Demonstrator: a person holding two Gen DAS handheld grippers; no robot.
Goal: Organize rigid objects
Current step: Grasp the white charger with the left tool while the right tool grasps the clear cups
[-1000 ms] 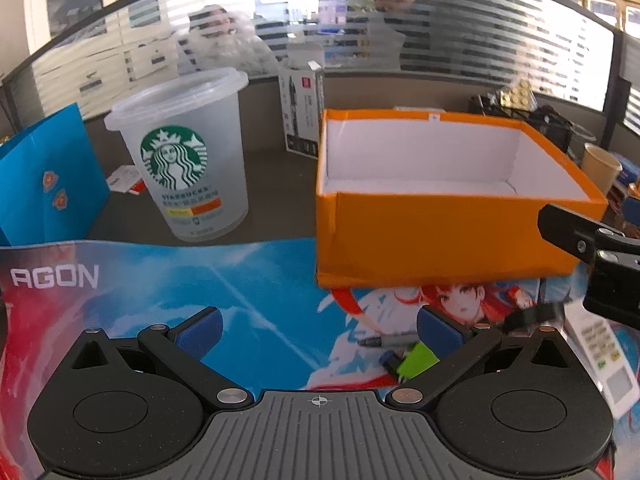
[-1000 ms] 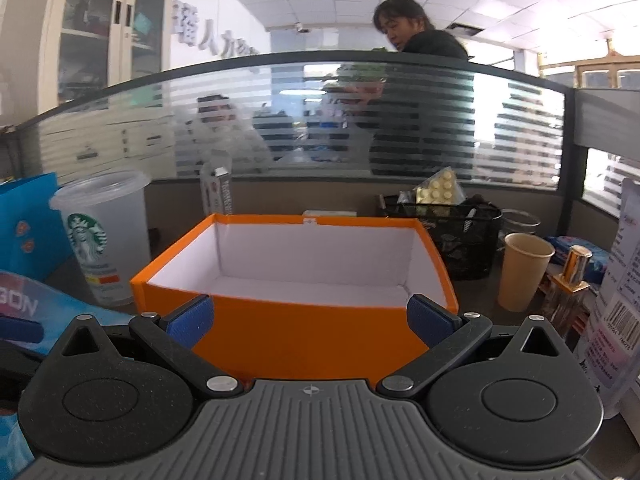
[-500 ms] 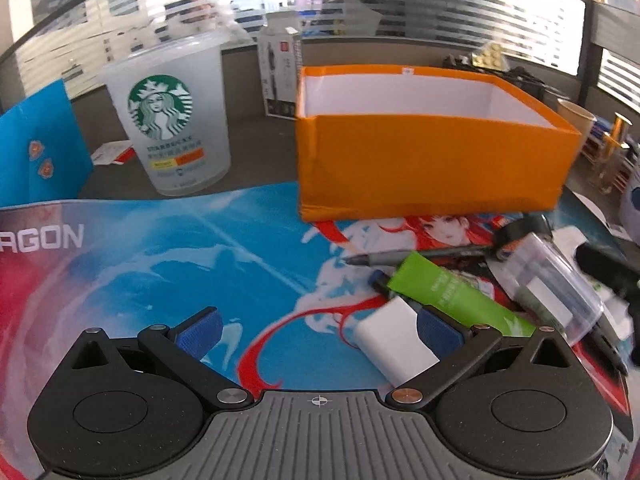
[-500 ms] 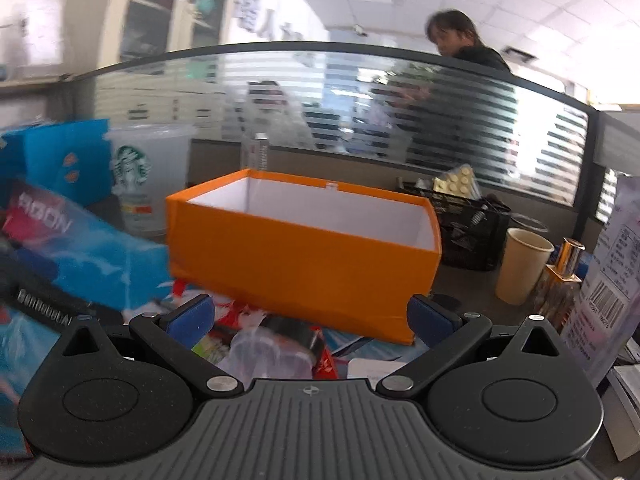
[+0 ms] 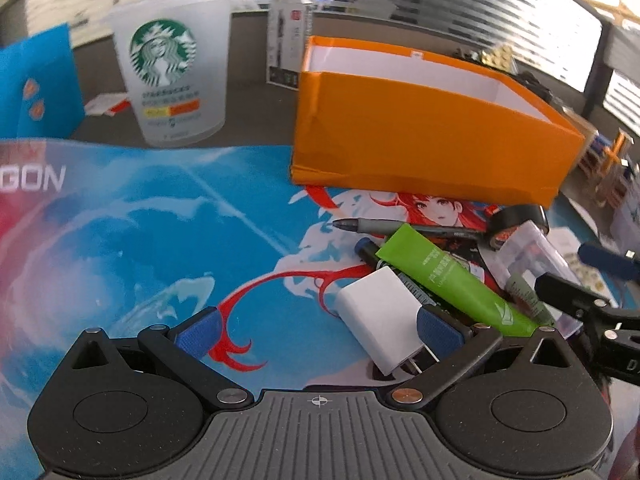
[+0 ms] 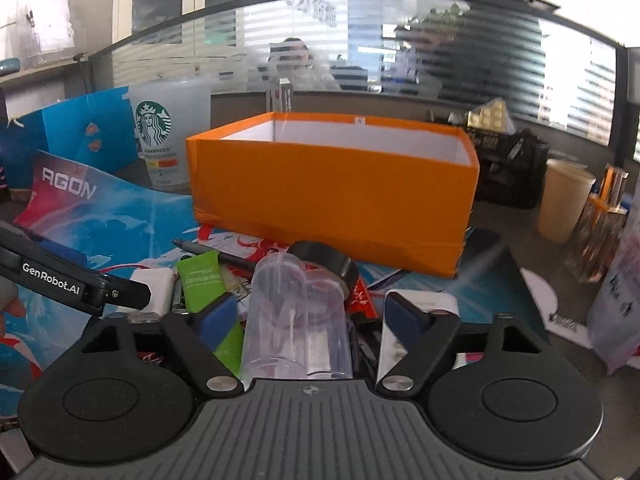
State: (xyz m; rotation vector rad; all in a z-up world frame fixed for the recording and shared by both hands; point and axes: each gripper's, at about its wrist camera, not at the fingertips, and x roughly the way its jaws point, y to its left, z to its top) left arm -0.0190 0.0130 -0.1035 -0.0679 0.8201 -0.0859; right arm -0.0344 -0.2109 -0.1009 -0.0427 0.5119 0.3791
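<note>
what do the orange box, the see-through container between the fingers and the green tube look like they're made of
Orange box: likely paperboard, matte orange wrap, white inside; folded seams show at the corners.
See-through container: clear rigid plastic, glossy, things behind show through.
Green tube: seemingly soft plastic, satin finish, flat crimped end.

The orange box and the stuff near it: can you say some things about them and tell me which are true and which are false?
1. The orange box is full of pens. False: its white inside shows nothing in it.
2. The green tube lies on the mat, outside the box. True.
3. A clear plastic container sits between the right tool's fingers. True.
4. The Starbucks cup is tipped over. False: it stands upright.
5. The white charger is inside the box. False: it lies by the left tool.
</note>
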